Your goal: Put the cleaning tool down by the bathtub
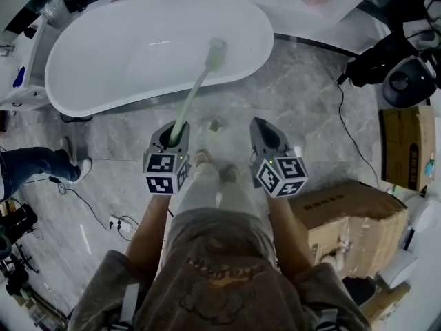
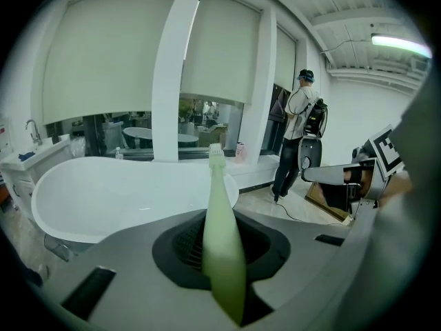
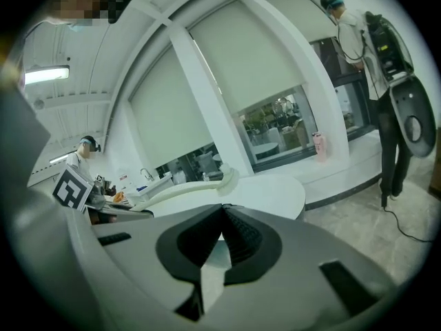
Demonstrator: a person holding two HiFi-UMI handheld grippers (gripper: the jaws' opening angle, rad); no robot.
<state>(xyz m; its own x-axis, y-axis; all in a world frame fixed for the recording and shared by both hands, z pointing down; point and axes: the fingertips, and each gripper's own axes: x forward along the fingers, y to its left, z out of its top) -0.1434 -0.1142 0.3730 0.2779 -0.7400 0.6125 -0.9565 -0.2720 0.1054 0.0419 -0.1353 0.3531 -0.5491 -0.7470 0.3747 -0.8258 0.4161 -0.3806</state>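
A pale green long-handled brush (image 1: 195, 95) sticks forward out of my left gripper (image 1: 176, 135), whose jaws are shut on its handle. The brush head (image 1: 216, 52) hangs over the near rim of the white oval bathtub (image 1: 103, 105). In the left gripper view the handle (image 2: 222, 233) runs up between the pads, with the bathtub (image 2: 103, 192) just beyond. My right gripper (image 1: 266, 134) hovers beside the left one over the grey floor. Its jaws meet at the tips (image 3: 222, 207) with nothing between them. It faces the tub's end (image 3: 272, 192).
Cardboard boxes (image 1: 355, 216) (image 1: 408, 147) stand at my right, with a black machine (image 1: 408, 81) and its cable (image 1: 348, 129) beyond. A small green scrap (image 1: 215, 125) lies on the floor ahead. Another person's leg (image 1: 38, 164) is at left. A person (image 2: 298, 140) stands past the tub.
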